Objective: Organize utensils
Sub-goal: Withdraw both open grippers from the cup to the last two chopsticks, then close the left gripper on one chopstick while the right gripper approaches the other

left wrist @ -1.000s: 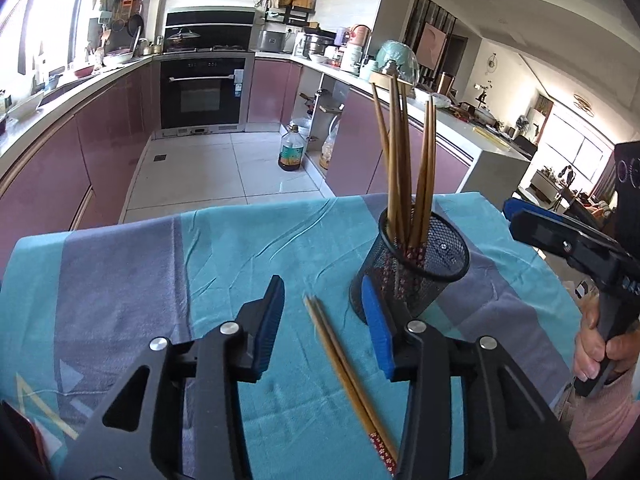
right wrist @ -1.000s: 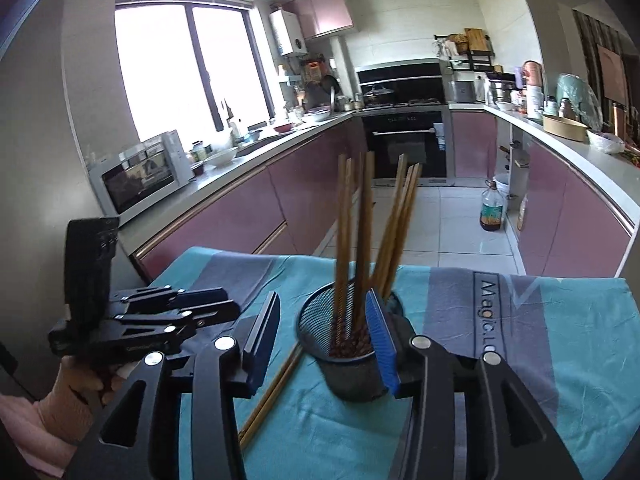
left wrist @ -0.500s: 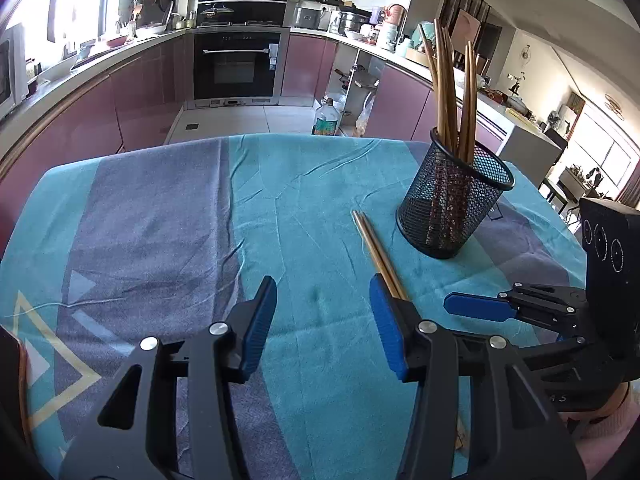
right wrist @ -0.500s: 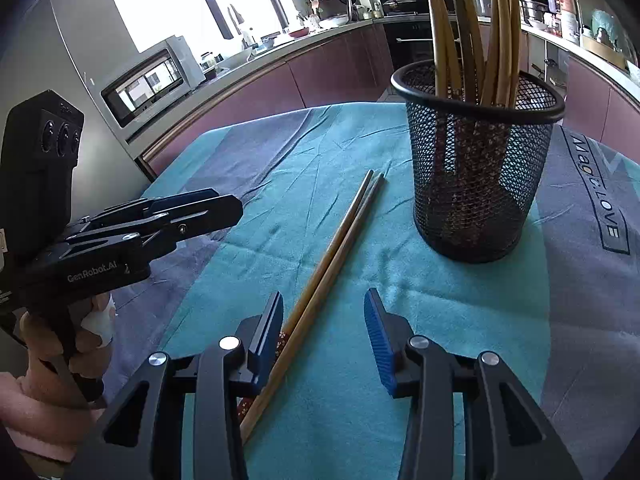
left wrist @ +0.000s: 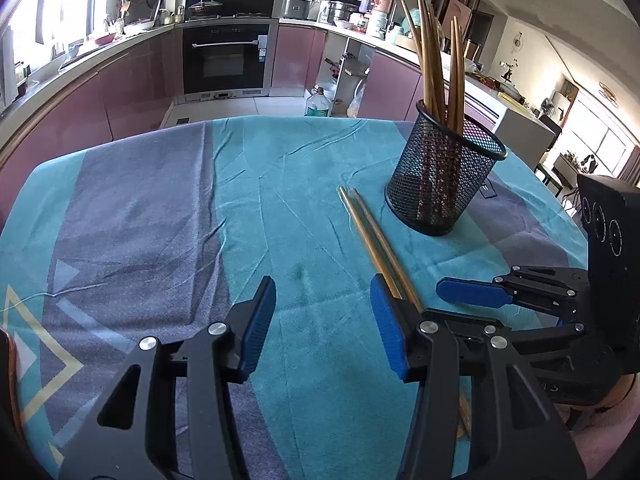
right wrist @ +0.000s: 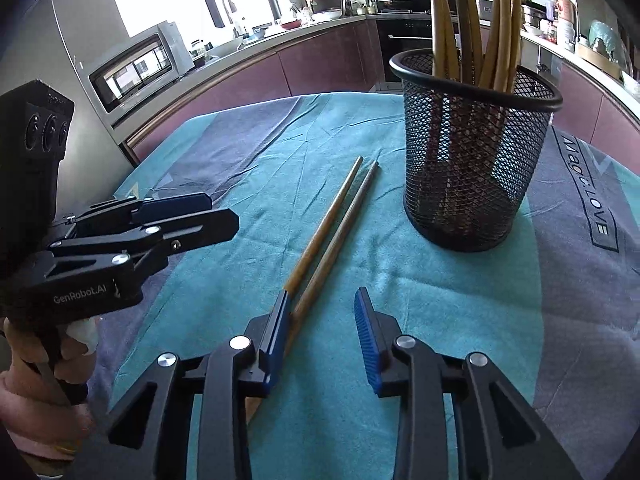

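Two loose wooden chopsticks (right wrist: 332, 232) lie side by side on the teal cloth, left of a black mesh cup (right wrist: 472, 160) that holds several upright chopsticks. My right gripper (right wrist: 323, 308) hangs low over their near ends with its jaws closing. One stick runs along the inner face of the left pad, the other passes under that finger, and the right pad touches nothing. In the left wrist view the same chopsticks (left wrist: 368, 236) run behind the right finger of my left gripper (left wrist: 324, 312), which is open over bare cloth, with the cup (left wrist: 444, 184) beyond.
The table (left wrist: 140, 208) wears a teal and grey cloth. A hand holds the left gripper (right wrist: 160, 220) at the table's left edge. The right gripper (left wrist: 472, 294) sits close beside the left one. Kitchen counters and an oven stand behind.
Both grippers have dropped from cup height to just above the cloth and tilted down. The right jaws have narrowed around the loose chopsticks' near ends. The left jaws widened a little.
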A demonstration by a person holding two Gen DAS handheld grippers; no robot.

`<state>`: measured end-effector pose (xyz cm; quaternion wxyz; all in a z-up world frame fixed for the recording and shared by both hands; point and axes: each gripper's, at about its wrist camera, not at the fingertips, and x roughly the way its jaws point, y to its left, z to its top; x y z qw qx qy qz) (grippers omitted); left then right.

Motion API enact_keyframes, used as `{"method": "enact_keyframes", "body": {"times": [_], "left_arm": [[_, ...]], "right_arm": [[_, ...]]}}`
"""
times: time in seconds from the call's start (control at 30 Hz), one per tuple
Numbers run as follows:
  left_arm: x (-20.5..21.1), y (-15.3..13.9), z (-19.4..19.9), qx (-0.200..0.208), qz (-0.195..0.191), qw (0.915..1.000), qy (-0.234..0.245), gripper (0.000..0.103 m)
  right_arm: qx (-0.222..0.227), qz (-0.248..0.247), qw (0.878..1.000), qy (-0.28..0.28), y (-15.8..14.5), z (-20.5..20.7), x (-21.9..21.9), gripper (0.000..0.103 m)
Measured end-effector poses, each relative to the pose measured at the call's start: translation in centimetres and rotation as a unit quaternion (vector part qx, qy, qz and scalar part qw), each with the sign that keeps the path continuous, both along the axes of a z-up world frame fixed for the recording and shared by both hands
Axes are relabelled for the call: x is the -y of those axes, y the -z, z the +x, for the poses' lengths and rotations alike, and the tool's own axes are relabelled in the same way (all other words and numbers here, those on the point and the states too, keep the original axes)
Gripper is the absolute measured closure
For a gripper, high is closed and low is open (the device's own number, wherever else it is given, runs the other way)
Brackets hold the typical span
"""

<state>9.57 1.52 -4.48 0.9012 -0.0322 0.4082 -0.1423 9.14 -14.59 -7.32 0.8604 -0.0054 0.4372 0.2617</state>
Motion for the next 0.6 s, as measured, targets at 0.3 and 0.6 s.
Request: {"method": "enact_keyframes", "body": {"times": [0.3,0.6], "left_arm": [[2.9,1.1,-0.3,-0.007,0.023,0.9981,0.056,0.053],[4.2,2.2,-0.5,-0.018,0.038,0.9961,0.078,0.053]], "right_arm": [[-0.019,0.025,0.999,0.003,0.0,0.5,1.2,0.074],[-0.026,0.040,0.999,0.004,0.1,0.6,1.7,0.074]]}}
